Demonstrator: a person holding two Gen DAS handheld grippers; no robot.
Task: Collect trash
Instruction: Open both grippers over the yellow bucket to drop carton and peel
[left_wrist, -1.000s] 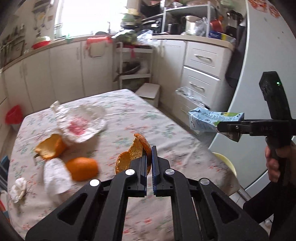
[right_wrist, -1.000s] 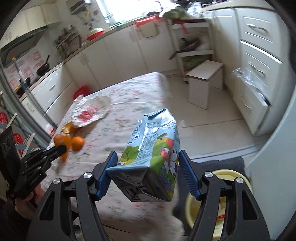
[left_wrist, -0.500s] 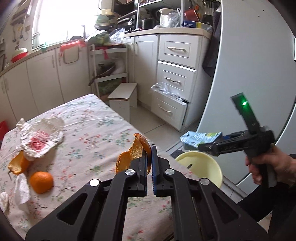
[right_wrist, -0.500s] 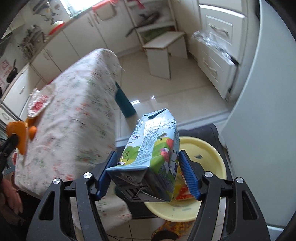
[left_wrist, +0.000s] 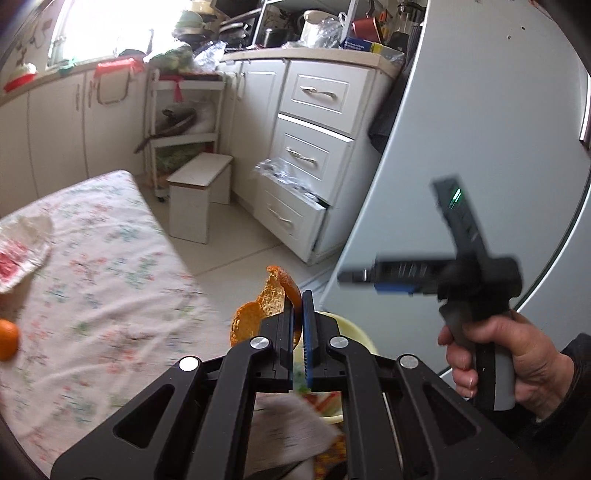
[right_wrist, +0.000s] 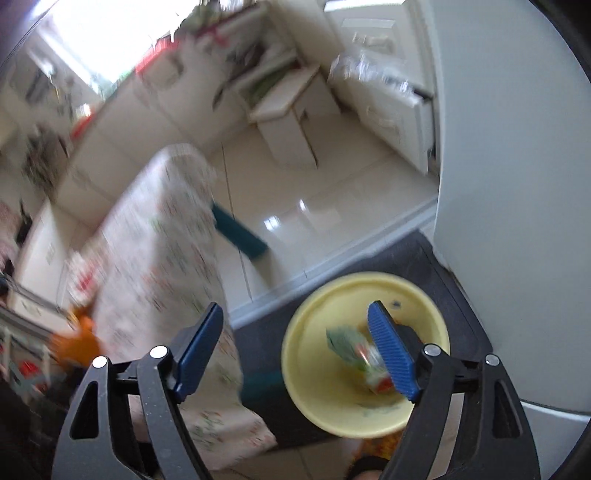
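My left tool (left_wrist: 298, 295) is clamped on one curl of orange peel (left_wrist: 266, 306), its pads pinching the lower edge so the rest stands up clear of them; I carry it that way so it comes free the instant I let go over the bin. Just past the fingertips, low in that view, a slice of the yellow bin's rim shows, so I judge the peel is nearly over its mark.

My right tool (right_wrist: 295, 345) has just been opening, and its jaws stand wide with nothing between them. Below them sits the one yellow bin (right_wrist: 314, 398) on a dark mat (right_wrist: 454, 295) beside the fridge (right_wrist: 517, 147), put there where both hands can reach it from the bench. Inside the bin lies a blurred green and red shape, most likely the juice carton (right_wrist: 354, 347); the smear is too heavy for me to say how it lies. Seen from my left side, my right hand (left_wrist: 506, 365) grips its handle with the tool level above the bin.

Farther off, the flowered bench (left_wrist: 110, 288) carries what I can count: one whole orange (left_wrist: 7, 339) at the left edge and one crumpled white wrapper (left_wrist: 22, 240) with red print. Beyond stand one white step stool (left_wrist: 199, 195) on the floor and a stack of drawers, the lowest (left_wrist: 291, 214) pulled out.
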